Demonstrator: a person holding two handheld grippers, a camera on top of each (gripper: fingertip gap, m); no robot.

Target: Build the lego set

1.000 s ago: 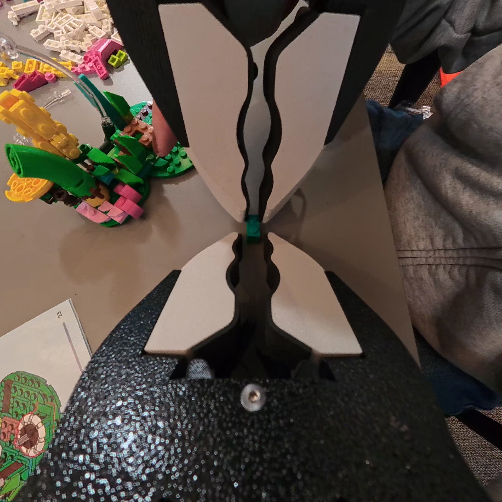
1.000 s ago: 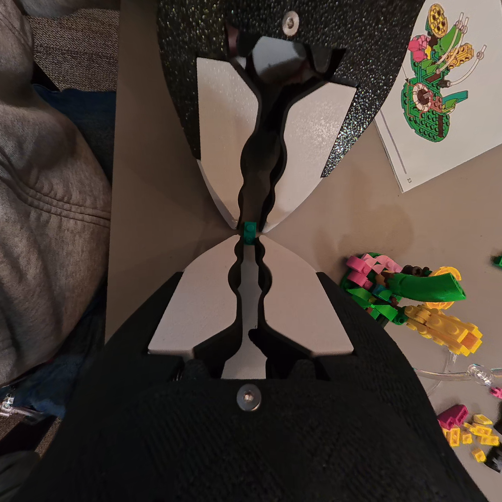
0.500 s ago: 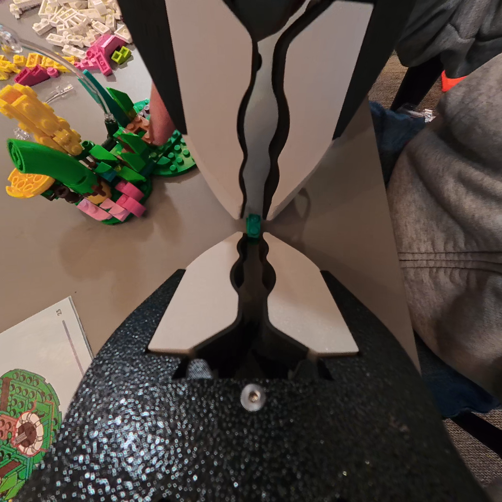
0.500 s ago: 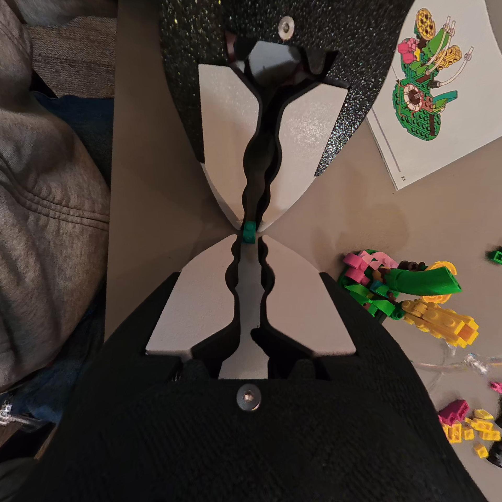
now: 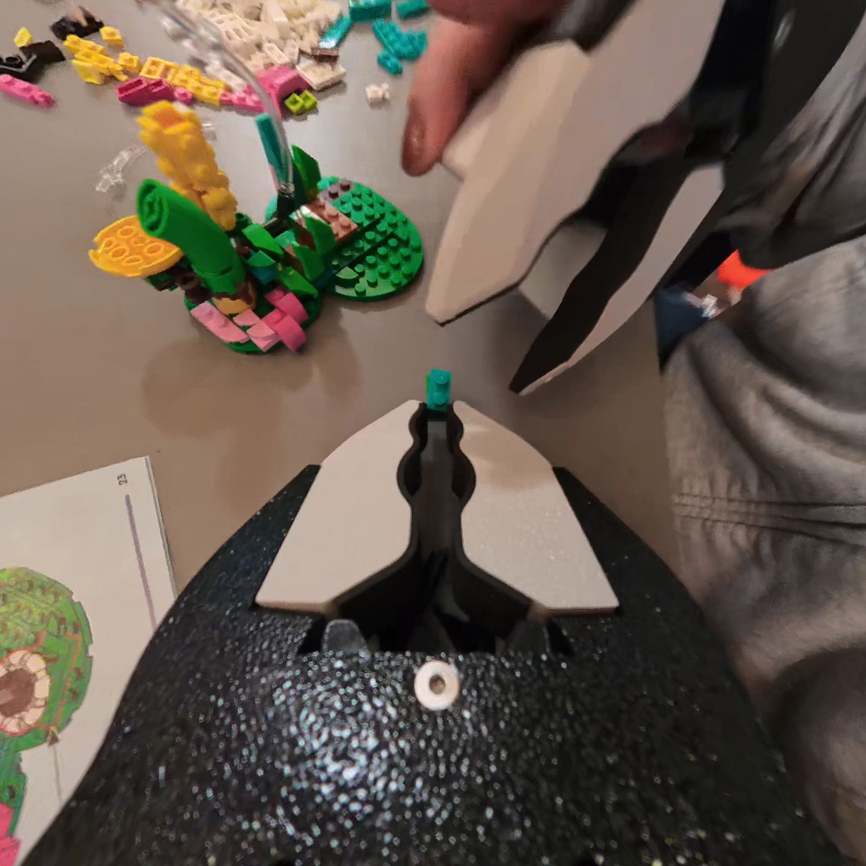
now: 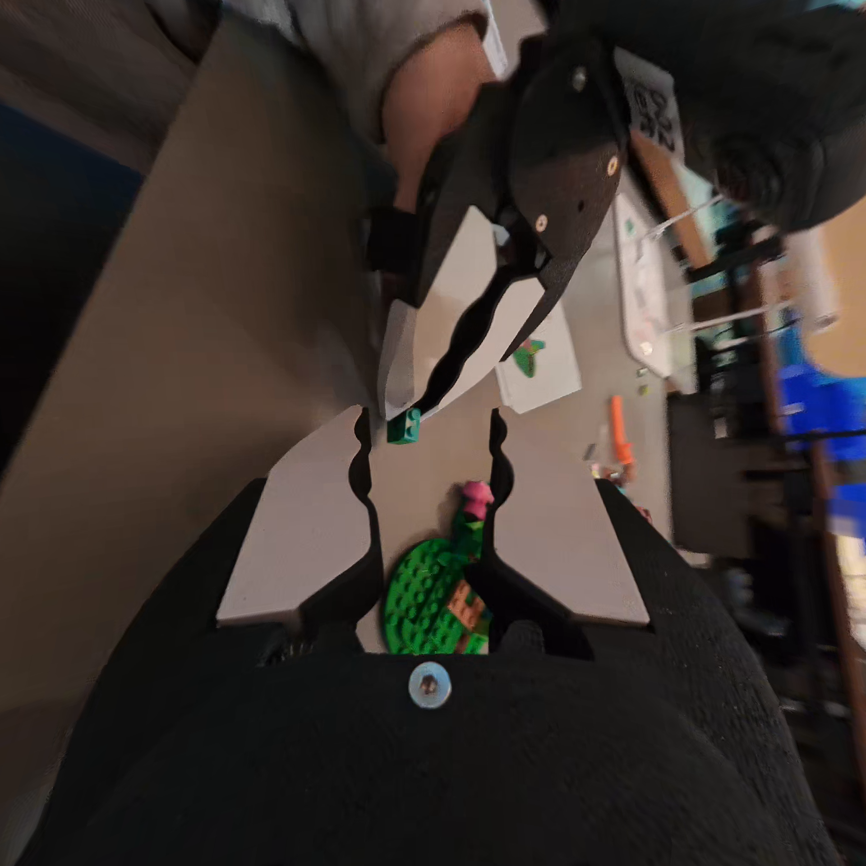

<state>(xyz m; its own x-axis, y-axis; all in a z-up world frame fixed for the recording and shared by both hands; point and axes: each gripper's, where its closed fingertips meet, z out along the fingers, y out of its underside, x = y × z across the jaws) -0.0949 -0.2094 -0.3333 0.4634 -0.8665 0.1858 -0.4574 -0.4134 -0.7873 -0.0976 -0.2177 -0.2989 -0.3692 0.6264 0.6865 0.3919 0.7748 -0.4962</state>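
Gripping: left tool (image 5: 438,406) is closed on a small teal brick (image 5: 439,389); both pads press its lower end, the studded upper part sticks out past the tips.
Right tool: (image 6: 429,414) jaws stand wide apart, nothing between the pads; seen from the left wrist view it sits up and to the right (image 5: 478,347), a hand (image 5: 450,89) on its body.
Brick location: off the tabletop (image 5: 117,389), held in the air just beside the right tool's left fingertip (image 6: 358,414), not touching it.
Handling: hard plastic, stiff, very light, smooth sides, so likely to twist or pop out under a skewed squeeze. Not fragile.
Hold point: the flat side faces, square on, low on the brick; leave the studs free.
Nearby: flower model (image 5: 243,253) on a green round plate (image 5: 384,262), near the brick but apart; instruction sheet (image 5: 79,562) at lower left; loose pieces (image 5: 187,84) at the far edge.
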